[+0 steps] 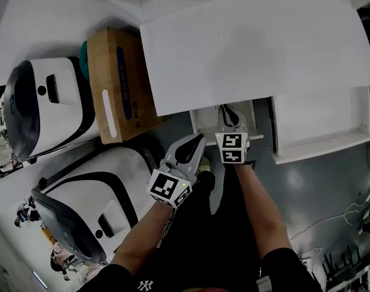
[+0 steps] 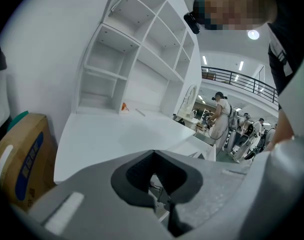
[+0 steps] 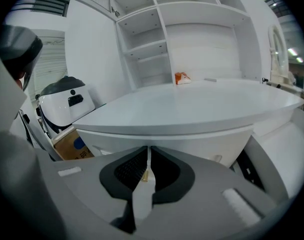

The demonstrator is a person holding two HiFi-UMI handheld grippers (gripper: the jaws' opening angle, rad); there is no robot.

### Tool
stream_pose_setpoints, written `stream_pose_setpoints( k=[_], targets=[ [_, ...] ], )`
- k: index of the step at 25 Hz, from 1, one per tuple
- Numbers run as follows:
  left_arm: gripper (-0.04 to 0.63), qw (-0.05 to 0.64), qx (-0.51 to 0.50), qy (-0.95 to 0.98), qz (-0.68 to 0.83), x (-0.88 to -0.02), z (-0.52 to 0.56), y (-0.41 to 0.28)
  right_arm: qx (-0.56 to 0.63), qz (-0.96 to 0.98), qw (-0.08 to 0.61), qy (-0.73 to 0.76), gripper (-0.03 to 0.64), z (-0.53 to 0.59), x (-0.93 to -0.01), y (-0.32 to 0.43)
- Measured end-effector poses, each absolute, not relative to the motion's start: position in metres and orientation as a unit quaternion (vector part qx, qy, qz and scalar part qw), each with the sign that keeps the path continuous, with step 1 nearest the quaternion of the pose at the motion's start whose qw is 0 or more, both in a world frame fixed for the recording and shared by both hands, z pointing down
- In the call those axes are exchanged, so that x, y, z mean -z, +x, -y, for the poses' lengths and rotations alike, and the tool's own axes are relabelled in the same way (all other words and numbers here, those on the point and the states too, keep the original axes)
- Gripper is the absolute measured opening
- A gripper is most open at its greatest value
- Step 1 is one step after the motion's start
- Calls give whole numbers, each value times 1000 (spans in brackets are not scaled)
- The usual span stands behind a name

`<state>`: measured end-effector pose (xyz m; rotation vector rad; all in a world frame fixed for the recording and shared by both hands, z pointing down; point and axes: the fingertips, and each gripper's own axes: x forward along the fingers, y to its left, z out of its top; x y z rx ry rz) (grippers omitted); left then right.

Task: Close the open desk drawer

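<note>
A white desk (image 1: pixel 257 41) has a shallow drawer (image 1: pixel 204 121) pulled a little way out from under its front edge. My right gripper (image 1: pixel 229 112) points into that drawer from above, jaws shut with only a thin slit between the pads. In the right gripper view the drawer's white front (image 3: pixel 191 151) lies just past the right gripper (image 3: pixel 146 171). My left gripper (image 1: pixel 189 149) hangs lower and to the left, apart from the drawer, shut on nothing. The left gripper view shows the left gripper (image 2: pixel 154 176) aimed at the desk top (image 2: pixel 122 134).
A second, wider white drawer (image 1: pixel 321 140) stands open to the right. A cardboard box (image 1: pixel 121 84) and two white machines with black trim (image 1: pixel 45 102) (image 1: pixel 93 199) fill the floor to the left. A small orange item (image 3: pixel 180 77) lies by the shelving (image 3: pixel 156 39).
</note>
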<state>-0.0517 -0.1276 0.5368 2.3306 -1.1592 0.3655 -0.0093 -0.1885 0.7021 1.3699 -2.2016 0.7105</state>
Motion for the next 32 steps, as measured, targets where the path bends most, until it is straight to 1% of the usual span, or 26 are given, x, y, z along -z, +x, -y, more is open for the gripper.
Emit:
stream_pose_setpoints(
  k=[9, 14, 17, 25, 32],
  targets=[
    [0, 255, -131, 852, 438, -537, 132, -63, -249, 796, 226, 503, 35, 194, -703, -8],
    [0, 254, -127, 855, 433, -537, 133, -65, -255, 797, 230, 497, 61, 192, -701, -9],
    [0, 253, -124, 859, 427, -534, 131, -64, -260, 796, 222, 499, 44, 189, -693, -6],
    [0, 253, -119, 871, 405, -518, 121, -58, -256, 793, 191, 519, 23, 170, -647, 9],
    [0, 237, -102, 883, 392, -482, 106, -58, -219, 810, 163, 519, 23, 146, -571, 5]
  ],
)
